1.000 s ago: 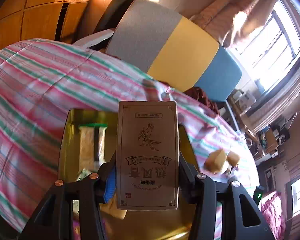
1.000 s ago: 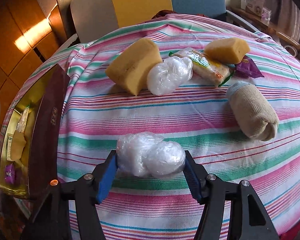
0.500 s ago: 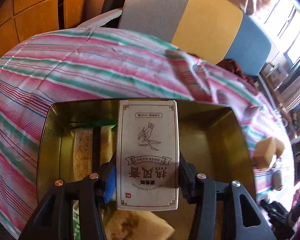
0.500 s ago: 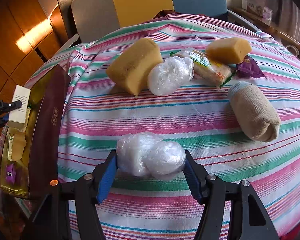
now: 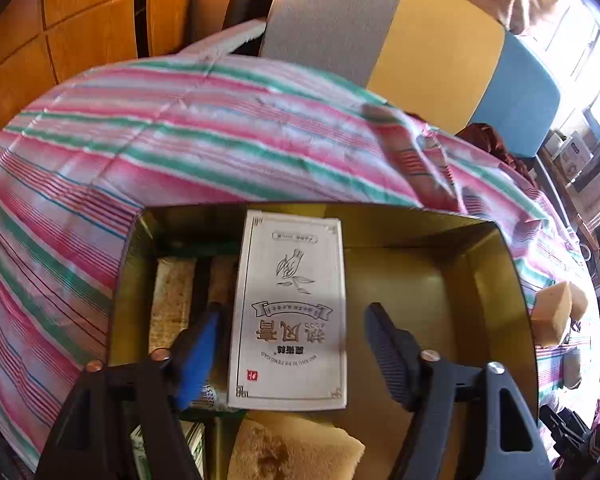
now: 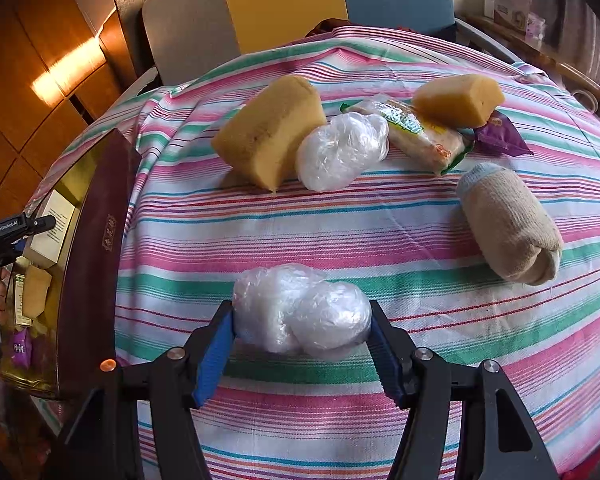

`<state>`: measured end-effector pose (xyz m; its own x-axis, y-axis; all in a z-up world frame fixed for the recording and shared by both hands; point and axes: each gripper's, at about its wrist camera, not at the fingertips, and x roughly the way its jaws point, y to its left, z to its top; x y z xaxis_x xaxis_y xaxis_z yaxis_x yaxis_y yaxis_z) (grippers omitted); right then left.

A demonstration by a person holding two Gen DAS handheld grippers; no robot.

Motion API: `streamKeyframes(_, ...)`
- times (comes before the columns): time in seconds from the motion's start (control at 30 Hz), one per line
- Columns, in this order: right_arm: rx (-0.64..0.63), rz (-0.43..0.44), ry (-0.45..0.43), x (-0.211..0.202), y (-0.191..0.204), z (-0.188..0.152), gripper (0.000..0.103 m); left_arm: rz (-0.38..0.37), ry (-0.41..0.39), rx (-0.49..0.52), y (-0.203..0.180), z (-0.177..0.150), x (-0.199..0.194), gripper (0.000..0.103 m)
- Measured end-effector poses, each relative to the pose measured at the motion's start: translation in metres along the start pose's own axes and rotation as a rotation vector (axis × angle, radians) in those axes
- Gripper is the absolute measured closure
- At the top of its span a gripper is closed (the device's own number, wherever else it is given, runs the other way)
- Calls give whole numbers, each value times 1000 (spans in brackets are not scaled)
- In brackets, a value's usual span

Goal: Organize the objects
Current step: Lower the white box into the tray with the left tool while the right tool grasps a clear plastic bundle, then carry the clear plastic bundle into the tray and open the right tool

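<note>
Striped cloth covers the surface (image 6: 380,232) as the left hand-held gripper (image 5: 292,344), jaws just spread, releases a white carton (image 5: 290,308) into the gold tin (image 5: 440,280); the right hand-held gripper (image 6: 302,340) clamps a plastic-wrapped bundle (image 6: 300,312), likely next.

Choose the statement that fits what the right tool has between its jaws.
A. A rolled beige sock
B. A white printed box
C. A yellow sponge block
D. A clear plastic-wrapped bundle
D. In the right wrist view the right tool has both pads pressed against the clear plastic-wrapped bundle, while the sponge block and the rolled sock lie apart on the striped cloth.
</note>
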<state>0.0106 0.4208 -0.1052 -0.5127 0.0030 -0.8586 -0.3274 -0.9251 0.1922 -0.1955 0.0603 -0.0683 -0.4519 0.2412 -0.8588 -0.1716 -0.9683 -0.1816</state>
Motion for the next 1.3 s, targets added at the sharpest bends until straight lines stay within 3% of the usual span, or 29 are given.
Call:
streamKeyframes(0.2, 1, -13, -1, -2, 1, 1, 39, 2, -117, 63, -7, -9, -49, 27)
streamKeyframes(0.37, -13, -2, -61, -26, 13, 10, 39, -7, -179, 79, 4, -28, -84, 26)
streamKeyframes(0.67, -165, 135, -119, -57, 101, 32, 39, -29, -197, 65, 31, -76, -116, 26)
streamKeyframes(0.87, -291, 215, -55, -30, 184, 44, 38, -8, -217, 77, 42, -94, -127, 26)
streamKeyframes(1.07, -325, 207, 19, 19, 245, 66, 38, 22, -234, 86, 48, -100, -134, 26)
streamKeyframes(1.2, -310, 219, 13, 34, 267, 83, 31, 26, -237, 88, 51, -102, -134, 27)
streamKeyframes(1.3, -319, 220, -10, 31, 276, 88, 21, 28, -234, 90, 52, -103, -132, 26)
